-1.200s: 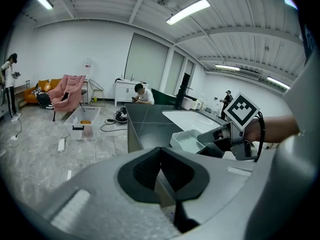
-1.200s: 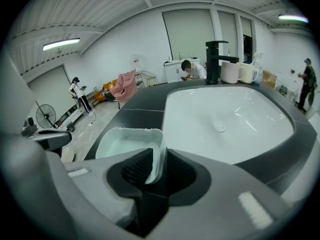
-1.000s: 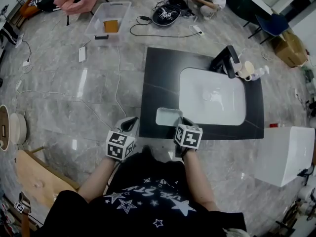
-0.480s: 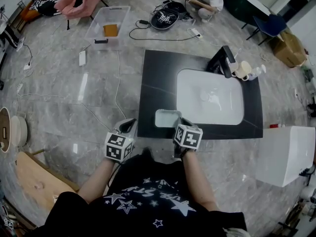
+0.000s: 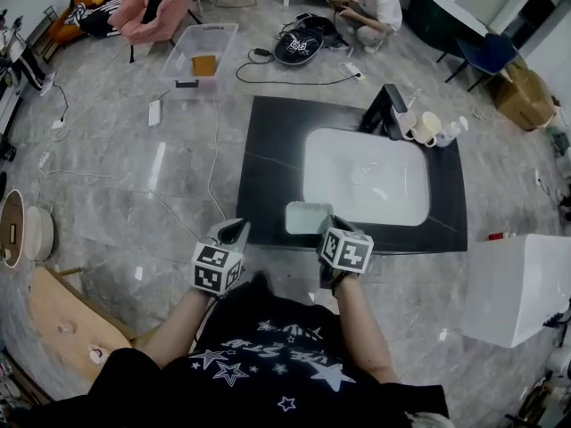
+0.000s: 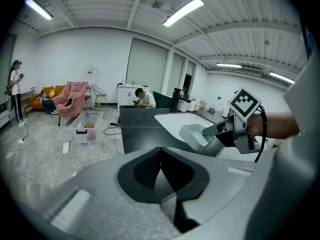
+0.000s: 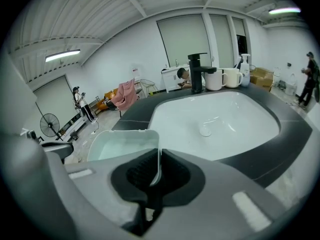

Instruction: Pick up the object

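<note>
The left gripper (image 5: 234, 232) was nearest the person, off the dark counter (image 5: 268, 163) and well to the left of the white sink (image 5: 366, 181). Its jaws were together with nothing between them. Just right of it, the right gripper (image 7: 154, 176) was clamped on the thin near wall of the container (image 7: 120, 143), a pale translucent tub. The wall was pinched between its pads. The container was at the counter's front edge, just before the sink's near left corner. Whether it rested there or was lifted clear could not be told. At the sink's far rim stood a black faucet (image 5: 385, 112), with white mugs (image 5: 428, 127) just to its right. Farther off, beyond the sink, a clear bin (image 5: 198, 47) lay on the floor to the left. A person (image 5: 370, 3) crouched among cables.
</note>
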Demonstrator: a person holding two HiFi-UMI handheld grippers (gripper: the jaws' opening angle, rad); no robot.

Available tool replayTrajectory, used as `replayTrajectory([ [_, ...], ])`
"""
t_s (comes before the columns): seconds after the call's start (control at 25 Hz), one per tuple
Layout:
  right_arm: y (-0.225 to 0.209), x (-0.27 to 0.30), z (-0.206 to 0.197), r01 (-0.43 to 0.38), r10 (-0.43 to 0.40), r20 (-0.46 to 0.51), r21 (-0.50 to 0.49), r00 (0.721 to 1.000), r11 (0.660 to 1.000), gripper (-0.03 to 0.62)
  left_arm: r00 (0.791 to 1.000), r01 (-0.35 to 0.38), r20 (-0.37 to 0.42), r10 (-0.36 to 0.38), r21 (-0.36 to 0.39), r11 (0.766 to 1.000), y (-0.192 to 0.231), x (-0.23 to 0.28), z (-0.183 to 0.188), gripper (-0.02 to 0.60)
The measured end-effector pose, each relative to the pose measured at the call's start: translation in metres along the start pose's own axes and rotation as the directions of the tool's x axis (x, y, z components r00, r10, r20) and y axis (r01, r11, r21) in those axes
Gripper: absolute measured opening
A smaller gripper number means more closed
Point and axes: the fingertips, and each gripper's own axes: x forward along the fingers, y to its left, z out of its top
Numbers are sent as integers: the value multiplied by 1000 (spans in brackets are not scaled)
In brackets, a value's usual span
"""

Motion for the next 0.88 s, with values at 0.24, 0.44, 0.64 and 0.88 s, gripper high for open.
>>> replayTrajectory([
  [0.24,-34,-29,2,-6,6,31,16,999,1000,18,1000,-5,9,5,18,1000,-43,0,8,9],
  [0.44,-69,-57,-5,-17,16,52,25,999,1000,17,1000,-5,20,4,31,1000,-87,6,10,11],
  [0.64,-105,-86,-15,-30,28,65,28,997,999,12,999,-20,36,19,35,999,-132,7,11,11],
  [0.88,-143,-116,-34,-67,67,77,-5,995,998,12,997,-51,51,49,29,998,-189,-2,-1,11],
])
